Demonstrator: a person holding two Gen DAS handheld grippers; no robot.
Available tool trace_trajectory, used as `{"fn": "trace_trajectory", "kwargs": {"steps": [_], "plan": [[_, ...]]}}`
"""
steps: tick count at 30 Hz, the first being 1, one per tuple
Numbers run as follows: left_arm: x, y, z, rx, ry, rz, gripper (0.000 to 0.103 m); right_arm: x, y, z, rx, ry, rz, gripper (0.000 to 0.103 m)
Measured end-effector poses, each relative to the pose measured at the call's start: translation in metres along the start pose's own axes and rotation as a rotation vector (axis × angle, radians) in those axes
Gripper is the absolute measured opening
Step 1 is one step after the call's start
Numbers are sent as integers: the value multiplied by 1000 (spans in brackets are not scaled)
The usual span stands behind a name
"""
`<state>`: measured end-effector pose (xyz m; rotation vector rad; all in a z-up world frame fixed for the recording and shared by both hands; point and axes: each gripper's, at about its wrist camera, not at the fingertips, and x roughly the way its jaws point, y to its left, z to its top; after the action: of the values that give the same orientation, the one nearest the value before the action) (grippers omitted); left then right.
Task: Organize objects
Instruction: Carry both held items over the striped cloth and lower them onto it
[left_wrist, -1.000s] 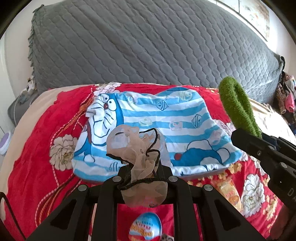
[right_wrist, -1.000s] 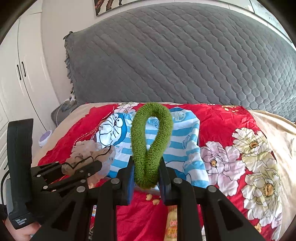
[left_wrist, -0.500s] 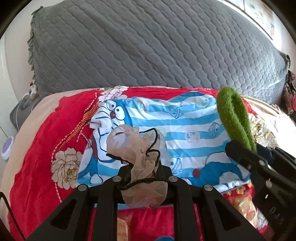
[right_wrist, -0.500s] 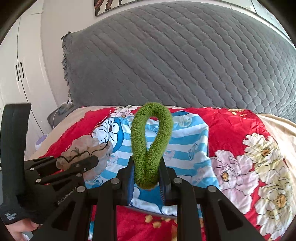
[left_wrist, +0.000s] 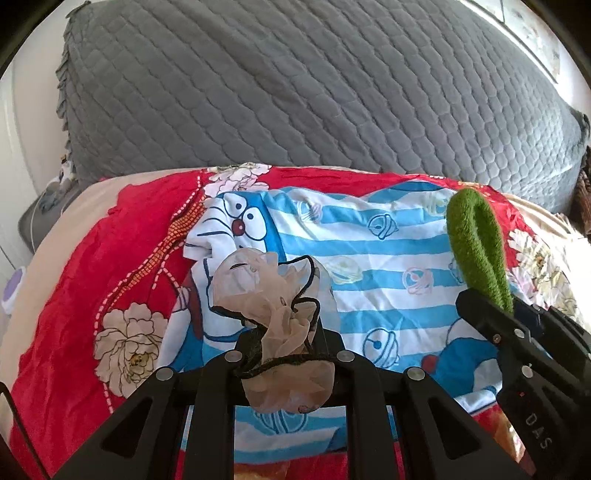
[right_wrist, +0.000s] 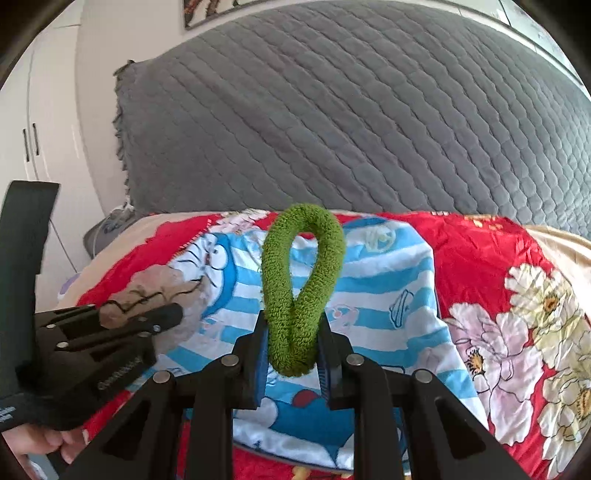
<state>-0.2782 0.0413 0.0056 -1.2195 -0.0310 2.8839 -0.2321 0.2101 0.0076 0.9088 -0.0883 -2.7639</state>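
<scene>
Two hand-held grippers above a bed. The left gripper (left_wrist: 286, 343) is clenched on one sheer beige scrunchie (left_wrist: 273, 295) edged with black elastic; the right gripper (right_wrist: 291, 350) is clenched on one green terry hair loop (right_wrist: 301, 280), which stands upright between its fingers. Both items are held over one blue-and-white striped cartoon garment (left_wrist: 369, 266) spread on one red floral bedspread (left_wrist: 77, 295). One grey quilted cover (right_wrist: 351, 122) rises behind.

Bedroom: bed (left_wrist: 92, 280), quilted headboard (right_wrist: 369, 122)
</scene>
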Motion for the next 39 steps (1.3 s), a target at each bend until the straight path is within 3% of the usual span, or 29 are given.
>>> {"fn": "trace_trajectory", "kwargs": {"steps": [26, 36, 39], "plan": [[42, -28, -16, 54, 65, -40, 17, 60, -2, -30, -18, 210, -78, 23], [48, -24, -23, 41, 75, -56, 18, 60, 0, -31, -29, 216, -87, 24], [49, -22, -23, 37, 83, -65, 22, 60, 0, -30, -29, 219, -82, 25]]}}
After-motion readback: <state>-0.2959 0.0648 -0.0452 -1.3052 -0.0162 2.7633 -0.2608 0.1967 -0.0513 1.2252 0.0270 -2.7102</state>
